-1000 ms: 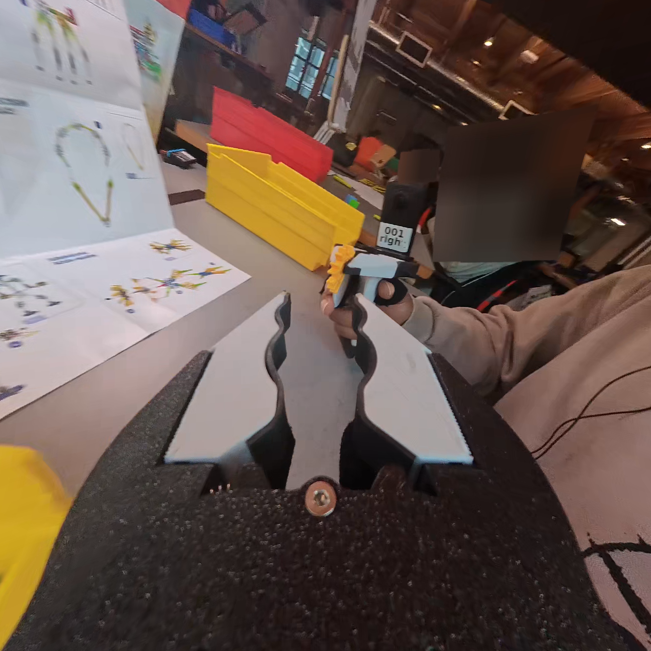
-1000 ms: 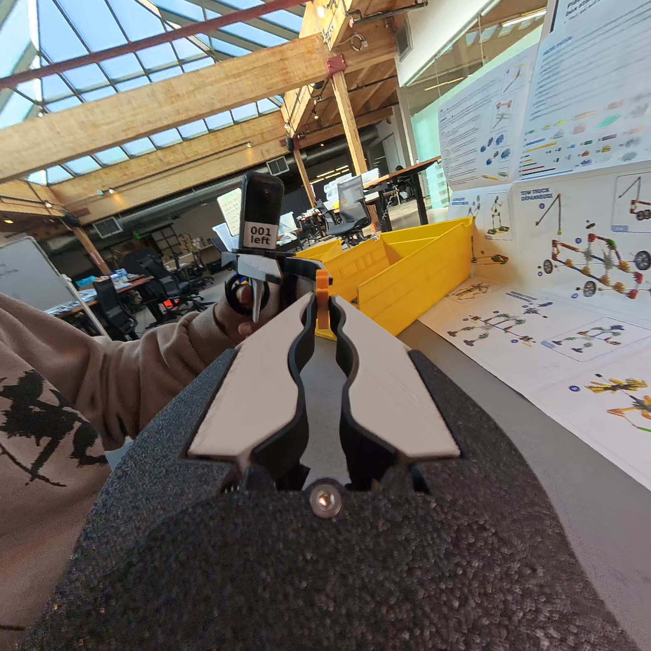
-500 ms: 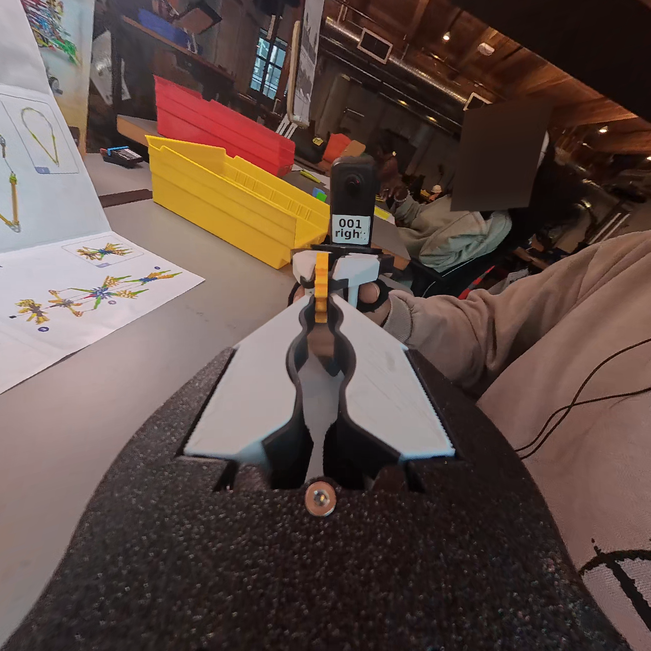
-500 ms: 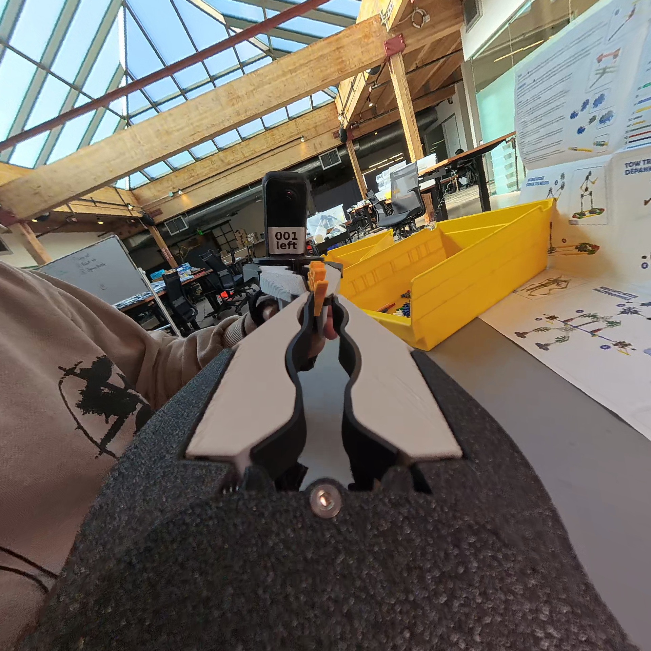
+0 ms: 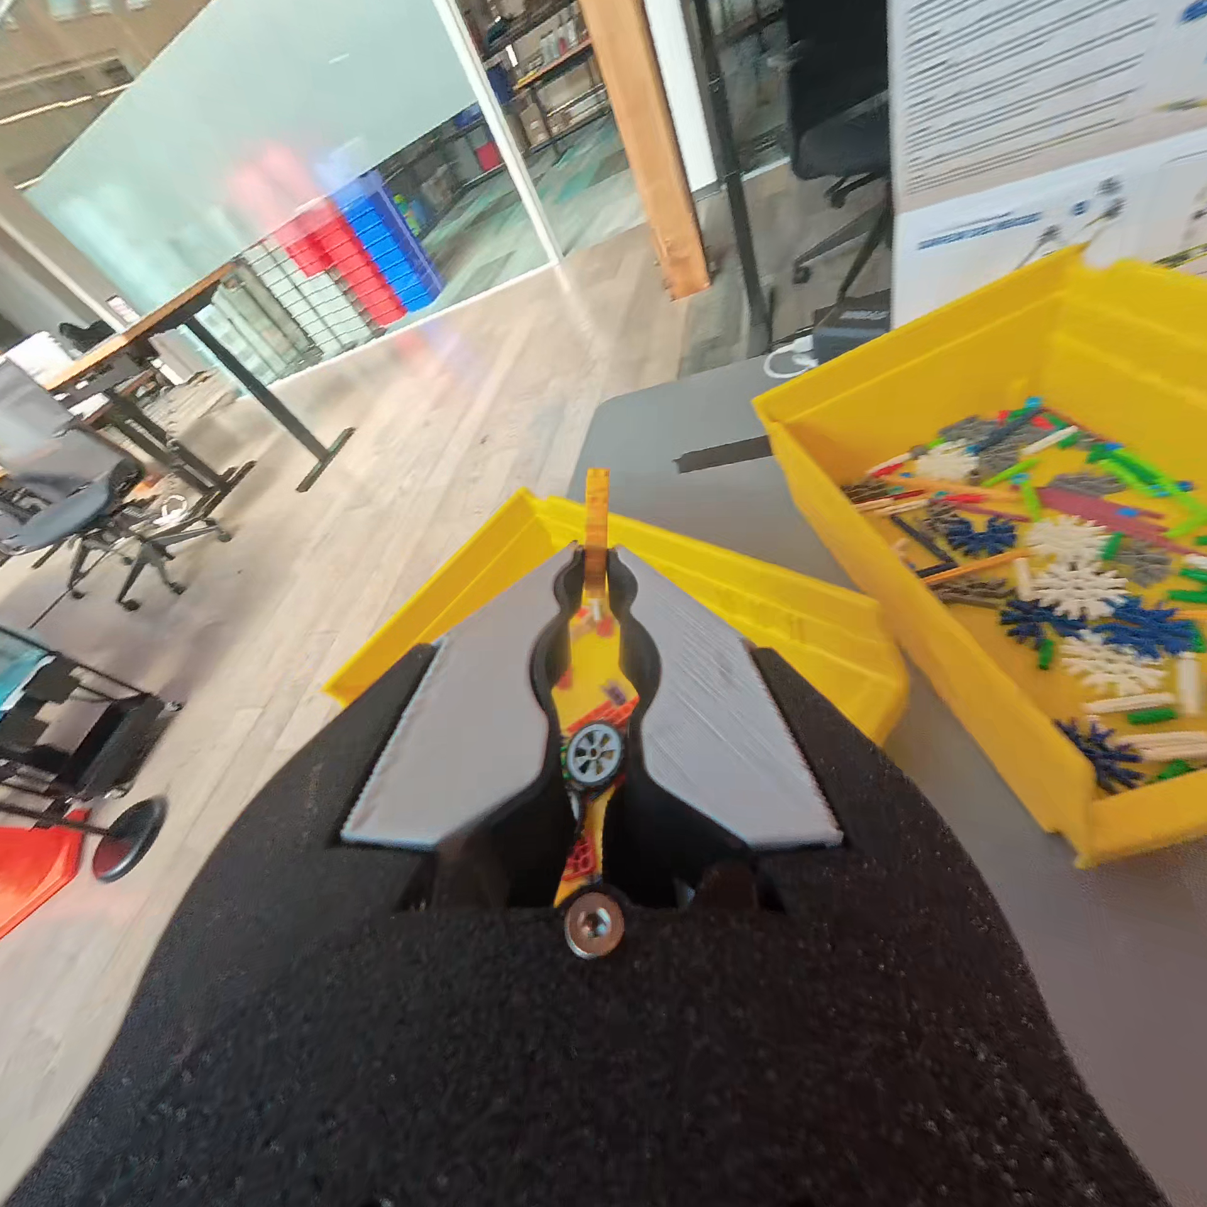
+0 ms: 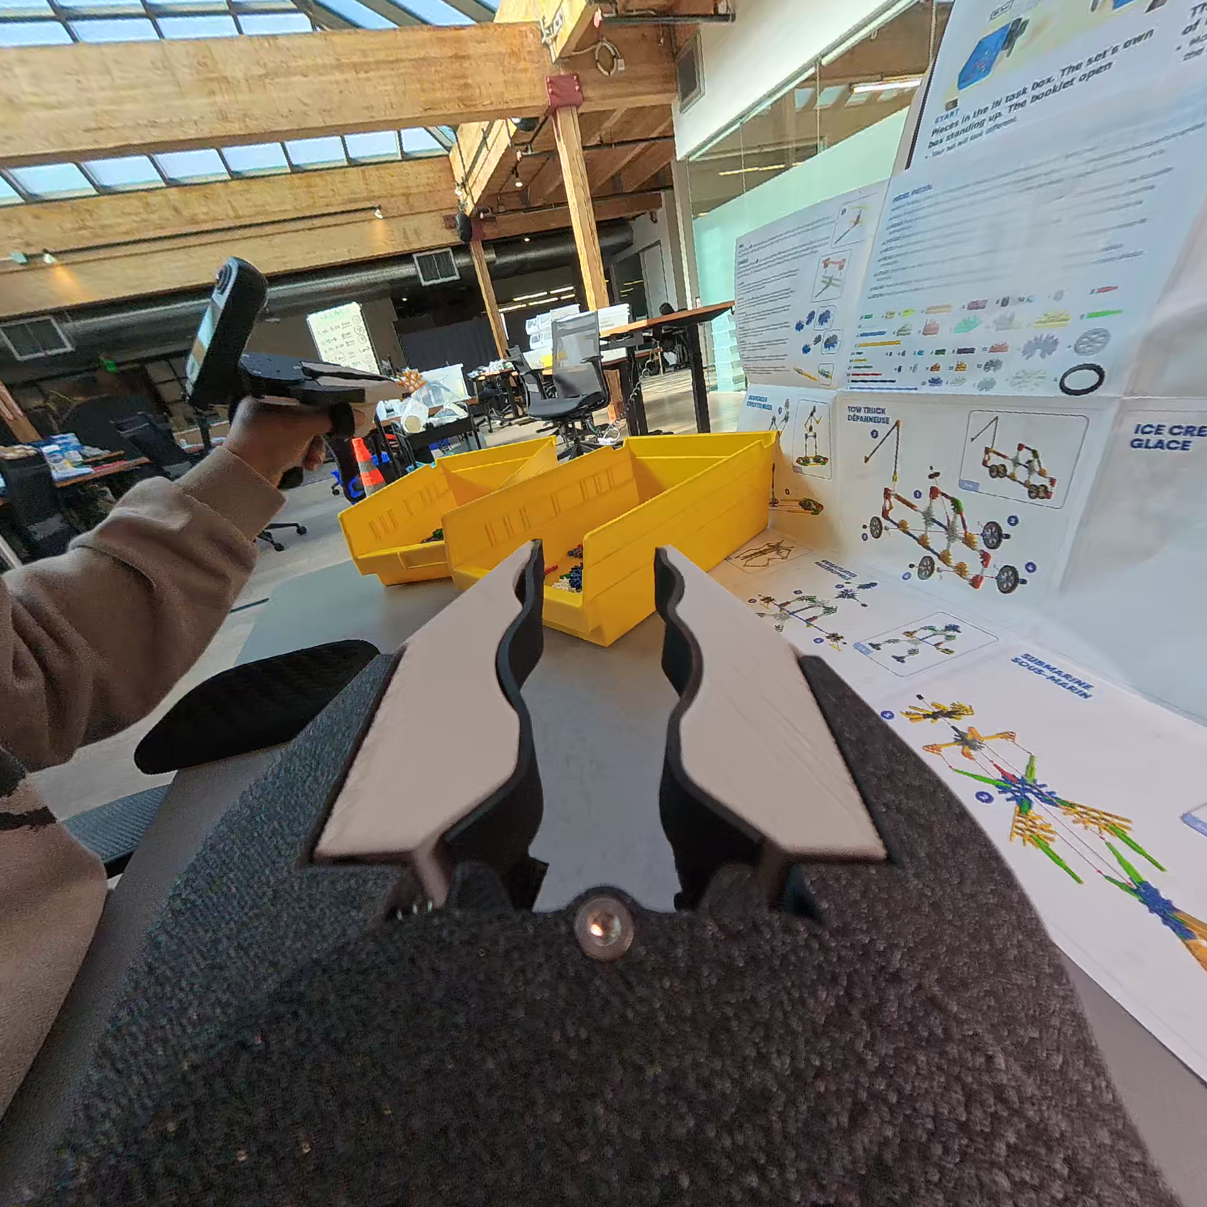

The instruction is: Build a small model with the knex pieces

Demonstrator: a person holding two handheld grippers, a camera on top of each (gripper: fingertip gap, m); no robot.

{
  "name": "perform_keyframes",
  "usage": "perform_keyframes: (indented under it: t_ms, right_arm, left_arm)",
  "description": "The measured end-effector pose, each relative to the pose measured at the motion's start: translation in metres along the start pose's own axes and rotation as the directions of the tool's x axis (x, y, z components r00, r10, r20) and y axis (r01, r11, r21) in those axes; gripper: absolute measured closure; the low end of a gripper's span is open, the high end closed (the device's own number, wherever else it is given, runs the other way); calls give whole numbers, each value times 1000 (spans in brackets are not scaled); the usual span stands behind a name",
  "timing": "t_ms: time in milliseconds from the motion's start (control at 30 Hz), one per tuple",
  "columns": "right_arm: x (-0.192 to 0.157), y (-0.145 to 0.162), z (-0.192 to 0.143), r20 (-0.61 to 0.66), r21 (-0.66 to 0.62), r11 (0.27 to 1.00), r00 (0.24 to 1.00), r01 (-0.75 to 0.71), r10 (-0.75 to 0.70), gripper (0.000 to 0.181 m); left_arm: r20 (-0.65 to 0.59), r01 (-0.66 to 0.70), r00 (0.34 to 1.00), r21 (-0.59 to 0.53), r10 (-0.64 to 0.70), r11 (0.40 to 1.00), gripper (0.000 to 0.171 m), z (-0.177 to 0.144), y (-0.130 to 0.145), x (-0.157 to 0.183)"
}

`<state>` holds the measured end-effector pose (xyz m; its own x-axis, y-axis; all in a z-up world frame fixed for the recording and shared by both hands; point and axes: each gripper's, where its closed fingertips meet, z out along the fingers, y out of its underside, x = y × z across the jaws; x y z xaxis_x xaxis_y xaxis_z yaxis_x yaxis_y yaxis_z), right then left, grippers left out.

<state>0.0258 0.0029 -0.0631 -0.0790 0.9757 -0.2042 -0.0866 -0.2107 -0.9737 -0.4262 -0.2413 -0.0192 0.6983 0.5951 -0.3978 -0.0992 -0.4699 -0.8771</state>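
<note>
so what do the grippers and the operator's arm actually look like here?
Both grippers, left and right, match: two pale grey ribbed fingers with wavy black inner pads, on a black foam-textured body with one silver screw. Seen from the right wrist view, the left unit carries a black camera on top. The sleeve is beige.

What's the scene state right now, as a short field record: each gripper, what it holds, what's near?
left gripper: shut on orange-yellow plastic connector piece, held above near yellow plastic bin
right gripper: open, empty, over grey table
far yellow plastic bin: holds mixed rods and snowflake connectors
printed instruction sheet: flat on table, right of right gripper
</note>
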Motion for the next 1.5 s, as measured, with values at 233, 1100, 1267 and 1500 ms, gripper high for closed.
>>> perform_keyframes:
  t_ms: [233, 1100, 1267, 1500]
  right_arm:
    - [-1, 10, 5, 1, -34, 999, 1000, 4, -4, 149]
    - [76, 40, -19, -467, -379, 899, 794, 218, -389, 108]
    - [96, 58, -28, -554, -434, 896, 756, 94, -348, 80]
    - [102, 71, -31, -564, -444, 896, 776, 6, -284, 62]
  left_arm:
    - [35, 6, 999, -123, -2, 992, 166, 16, 29, -57]
    - [-757, 325, 653, 285, 4, 902, 124, -56, -84, 270]
    - [-856, 299, 517, 199, 16, 933, 119, -74, -69, 370]
    - [-857, 227, 515, 120, -14, 967, 110, -77, -39, 428]
